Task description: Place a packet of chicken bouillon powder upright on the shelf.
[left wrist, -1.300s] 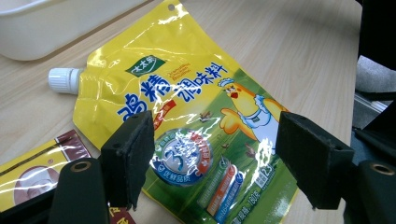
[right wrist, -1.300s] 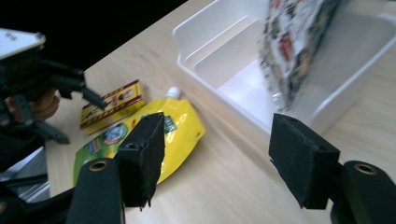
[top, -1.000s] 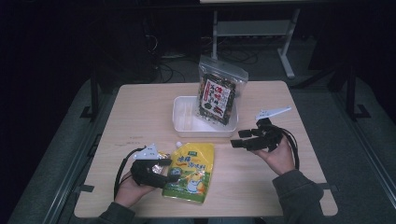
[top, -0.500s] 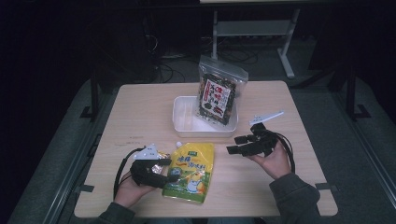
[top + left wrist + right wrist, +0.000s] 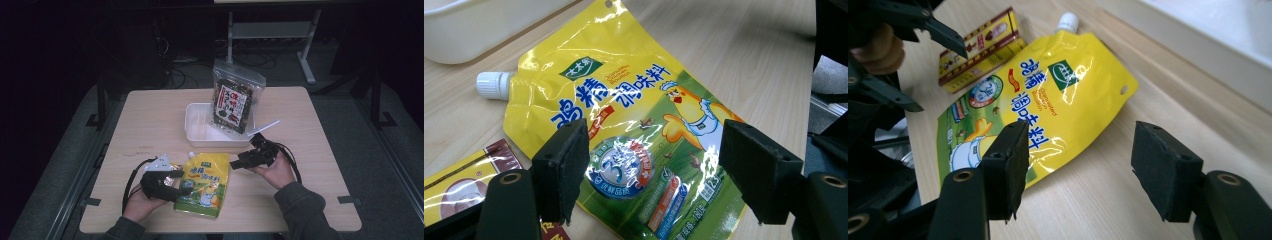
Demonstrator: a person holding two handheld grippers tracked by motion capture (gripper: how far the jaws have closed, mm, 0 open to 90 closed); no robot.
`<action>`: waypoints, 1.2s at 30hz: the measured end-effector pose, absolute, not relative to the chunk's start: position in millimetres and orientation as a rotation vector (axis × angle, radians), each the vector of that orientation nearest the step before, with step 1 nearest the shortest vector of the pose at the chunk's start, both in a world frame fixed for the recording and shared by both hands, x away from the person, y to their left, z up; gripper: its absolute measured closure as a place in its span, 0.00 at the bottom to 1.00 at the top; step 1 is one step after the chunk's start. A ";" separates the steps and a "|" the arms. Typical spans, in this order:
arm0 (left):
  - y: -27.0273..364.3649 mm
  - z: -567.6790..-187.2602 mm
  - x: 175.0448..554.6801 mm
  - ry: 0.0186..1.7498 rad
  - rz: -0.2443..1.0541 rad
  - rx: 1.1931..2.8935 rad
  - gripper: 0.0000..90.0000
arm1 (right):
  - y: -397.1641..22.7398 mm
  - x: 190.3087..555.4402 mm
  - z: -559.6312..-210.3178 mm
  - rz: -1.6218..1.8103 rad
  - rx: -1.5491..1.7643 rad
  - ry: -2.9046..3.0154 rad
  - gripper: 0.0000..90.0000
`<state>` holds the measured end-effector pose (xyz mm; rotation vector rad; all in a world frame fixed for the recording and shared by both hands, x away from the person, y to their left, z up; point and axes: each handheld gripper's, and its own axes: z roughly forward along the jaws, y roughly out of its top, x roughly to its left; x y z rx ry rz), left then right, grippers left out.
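- At the left, the left gripper point(image 5: 172, 184) rests at the near left edge of the yellow spouted pouch point(image 5: 202, 183); in the left gripper view its jaws stand wide apart above the pouch's printed face, the pads pressing on nothing.
- Just beside that gripper lies a small red-and-gold box point(image 5: 982, 49), flat on the table point(image 5: 150, 120) and touching or nearly touching the pouch's edge; it crowds a grasp from that side.
- The pouch lies flat at the near middle of the table, white cap point(image 5: 494, 84) pointing toward the white plastic tub point(image 5: 197, 131). It is not yet lifted, so the work looks to be at its start: the grasp and any placing are still to come.
- The tub sits just beyond the pouch, and a clear zip bag of dark snacks point(image 5: 234, 102) stands upright in its right part, leaving the left part free.
- At the right, the right gripper point(image 5: 240, 163) hovers near the pouch's far right corner; its jaws have just been closing a little yet remain well apart, with bare table between them and only one pad over the pouch's edge.
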<state>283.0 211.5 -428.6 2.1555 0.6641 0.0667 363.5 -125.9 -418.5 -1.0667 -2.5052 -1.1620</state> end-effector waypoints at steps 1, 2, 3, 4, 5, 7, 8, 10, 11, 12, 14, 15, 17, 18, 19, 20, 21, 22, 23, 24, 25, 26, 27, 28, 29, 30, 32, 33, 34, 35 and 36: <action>211.5 -428.6 282.9 0.663 0.066 2.154 0.31 | -122.0 365.3 -420.7 -1.142 -1.066 -2.514 0.44; 211.4 -428.6 282.8 0.662 0.062 2.152 0.31 | -118.5 367.1 -423.1 -1.131 -1.066 -2.521 0.44; 211.2 -428.5 282.7 0.661 0.062 2.151 0.31 | -115.0 369.6 -426.4 -1.114 -1.073 -2.521 0.44; 210.9 -428.4 282.5 0.660 0.062 2.153 0.31 | -113.0 371.0 -428.4 -1.098 -1.081 -2.516 0.45; 210.7 -428.4 282.4 0.660 0.061 2.153 0.31 | -110.8 372.8 -431.2 -1.084 -1.088 -2.515 0.45; 210.7 -428.3 282.3 0.660 0.063 2.154 0.31 | -107.6 375.9 -436.7 -1.063 -1.102 -2.507 0.47; 210.9 -428.3 282.4 0.660 0.063 2.155 0.31 | -106.6 376.9 -438.6 -1.055 -1.106 -2.503 0.48; 211.4 -428.5 282.7 0.663 0.065 2.154 0.31 | -104.4 379.4 -442.6 -1.053 -1.114 -2.496 0.50; 211.6 -428.6 282.9 0.663 0.065 2.154 0.31 | -104.0 380.5 -443.9 -1.052 -1.124 -2.484 0.51; 211.7 -428.8 283.0 0.664 0.063 2.153 0.31 | -103.6 381.9 -445.3 -1.049 -1.133 -2.469 0.52; 211.5 -429.2 283.1 0.663 0.061 2.152 0.31 | -103.2 384.7 -448.3 -1.051 -1.143 -2.444 0.56; 211.3 -429.3 283.1 0.662 0.060 2.153 0.31 | -102.7 386.0 -449.9 -1.050 -1.149 -2.434 0.58; 211.0 -429.5 283.1 0.663 0.060 2.153 0.31 | -101.6 388.1 -452.8 -1.052 -1.152 -2.415 0.60; 210.9 -429.5 283.1 0.664 0.060 2.153 0.31 | -100.9 389.0 -454.2 -1.049 -1.156 -2.410 0.62; 210.9 -429.5 283.2 0.664 0.060 2.153 0.30 | -100.2 389.6 -455.4 -1.047 -1.161 -2.407 0.64; 211.1 -429.6 283.3 0.665 0.060 2.153 0.30 | -99.4 390.6 -457.2 -1.043 -1.161 -2.398 0.65; 211.4 -429.6 283.5 0.665 0.061 2.153 0.30 | -98.7 391.1 -458.4 -1.041 -1.166 -2.397 0.67; 211.7 -429.6 283.6 0.665 0.061 2.154 0.30 | -98.2 391.6 -459.2 -1.041 -1.167 -2.408 0.68; 212.3 -429.6 283.9 0.665 0.062 2.154 0.31 | -98.0 391.8 -459.7 -1.044 -1.169 -2.408 0.71; 212.7 -429.5 284.1 0.666 0.063 2.155 0.30 | -97.7 392.1 -460.3 -1.044 -1.168 -2.396 0.74; 213.2 -429.5 284.3 0.668 0.064 2.154 0.30 | -97.3 392.3 -460.7 -1.042 -1.167 -2.394 0.77; 213.5 -429.5 284.5 0.669 0.064 2.153 0.30 | -97.1 392.4 -461.1 -1.040 -1.161 -2.399 0.82; 213.9 -429.5 284.6 0.669 0.065 2.152 0.30 | -97.3 392.5 -461.2 -1.043 -1.149 -2.391 0.86; 214.1 -429.5 284.7 0.669 0.065 2.153 0.30 | -97.6 392.5 -460.8 -1.048 -1.146 -2.382 0.89; 214.3 -429.5 284.8 0.671 0.065 2.152 0.30 | -97.9 392.6 -460.4 -1.054 -1.139 -2.383 0.92; 214.4 -429.4 284.9 0.672 0.066 2.152 0.30 | -98.2 392.5 -459.5 -1.058 -1.134 -2.381 0.96; 214.4 -429.5 285.0 0.674 0.066 2.151 0.30 | -98.6 392.0 -458.0 -1.066 -1.121 -2.370 0.99; 214.3 -429.7 284.9 0.676 0.064 2.150 0.30 | -99.1 391.7 -457.3 -1.066 -1.119 -2.369 0.99; 214.3 -429.9 284.9 0.678 0.064 2.151 0.30 | -99.8 391.4 -456.7 -1.063 -1.116 -2.369 0.99; 214.3 -430.1 285.0 0.678 0.065 2.153 0.30 | -100.8 390.9 -455.6 -1.060 -1.114 -2.369 0.99; 214.3 -430.3 285.0 0.678 0.066 2.154 0.30 | -102.0 390.3 -454.4 -1.062 -1.112 -2.368 1.00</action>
